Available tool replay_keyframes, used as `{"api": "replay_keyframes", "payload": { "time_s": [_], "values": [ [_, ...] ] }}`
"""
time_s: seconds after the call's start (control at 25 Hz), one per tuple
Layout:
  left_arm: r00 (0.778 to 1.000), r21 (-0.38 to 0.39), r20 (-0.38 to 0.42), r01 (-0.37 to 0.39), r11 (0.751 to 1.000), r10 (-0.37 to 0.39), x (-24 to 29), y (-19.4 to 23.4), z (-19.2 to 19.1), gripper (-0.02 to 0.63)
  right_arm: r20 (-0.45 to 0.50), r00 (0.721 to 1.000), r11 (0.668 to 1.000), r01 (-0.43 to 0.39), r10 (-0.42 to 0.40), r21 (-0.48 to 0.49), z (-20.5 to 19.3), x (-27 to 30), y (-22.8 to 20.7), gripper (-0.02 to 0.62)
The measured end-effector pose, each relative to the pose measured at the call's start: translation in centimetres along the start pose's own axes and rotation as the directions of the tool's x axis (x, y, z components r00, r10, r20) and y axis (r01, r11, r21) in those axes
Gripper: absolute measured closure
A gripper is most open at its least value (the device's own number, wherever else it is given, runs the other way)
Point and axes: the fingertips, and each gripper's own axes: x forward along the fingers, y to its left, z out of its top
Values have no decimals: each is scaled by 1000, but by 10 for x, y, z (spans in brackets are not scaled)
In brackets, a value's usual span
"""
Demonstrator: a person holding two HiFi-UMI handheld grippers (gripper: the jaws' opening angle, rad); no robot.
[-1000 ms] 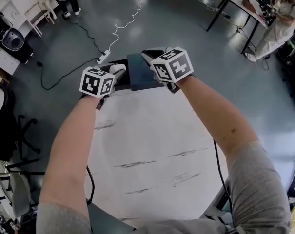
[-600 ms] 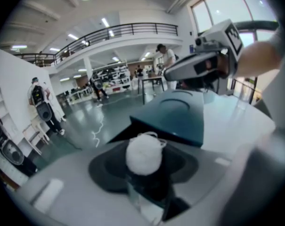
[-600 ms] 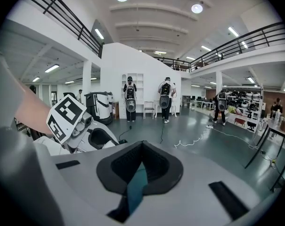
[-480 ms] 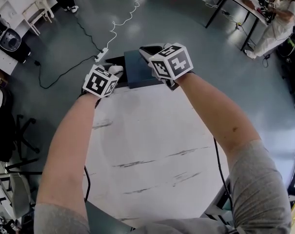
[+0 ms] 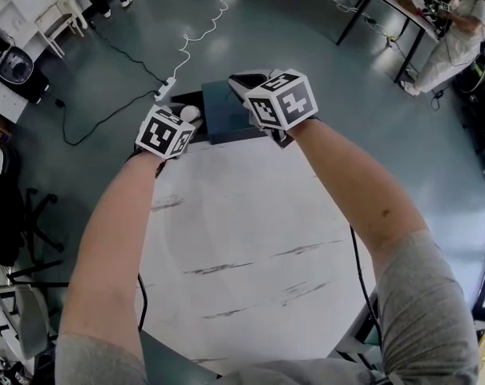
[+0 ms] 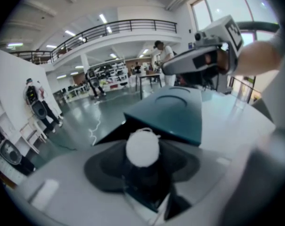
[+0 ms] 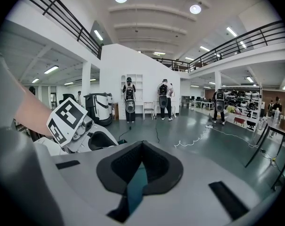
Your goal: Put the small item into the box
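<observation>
A dark teal box (image 5: 196,101) stands at the far edge of the white table (image 5: 250,239). Its lid (image 5: 228,117) is tilted up, and my right gripper (image 5: 246,85) is shut on the lid's edge, which shows as a teal strip (image 7: 135,192) between the jaws. In the left gripper view that lid (image 6: 173,112) slants above the dark opening. My left gripper (image 5: 191,117) is beside the lid, over the opening. A small white ball (image 6: 142,147) lies between its jaws, which are opening. The ball (image 5: 190,113) shows just past the marker cube.
The table ends right behind the box, with grey floor beyond. A power strip and white cable (image 5: 171,89) lie on the floor. A person (image 5: 458,38) stands at a desk far right. A chair (image 5: 34,223) is at the left.
My left gripper has shifted a little right and forward, toward the box. The white ball shows rounder and clearer between its jaws. The right gripper has kept the lid raised.
</observation>
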Motion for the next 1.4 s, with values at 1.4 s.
{"api": "replay_keyframes", "payload": {
  "time_s": [1.4],
  "values": [
    [987, -137, 160, 36, 990, -13, -69, 0, 27, 340, 7, 997, 994, 76, -76, 76, 13, -38, 8, 589]
  ]
}}
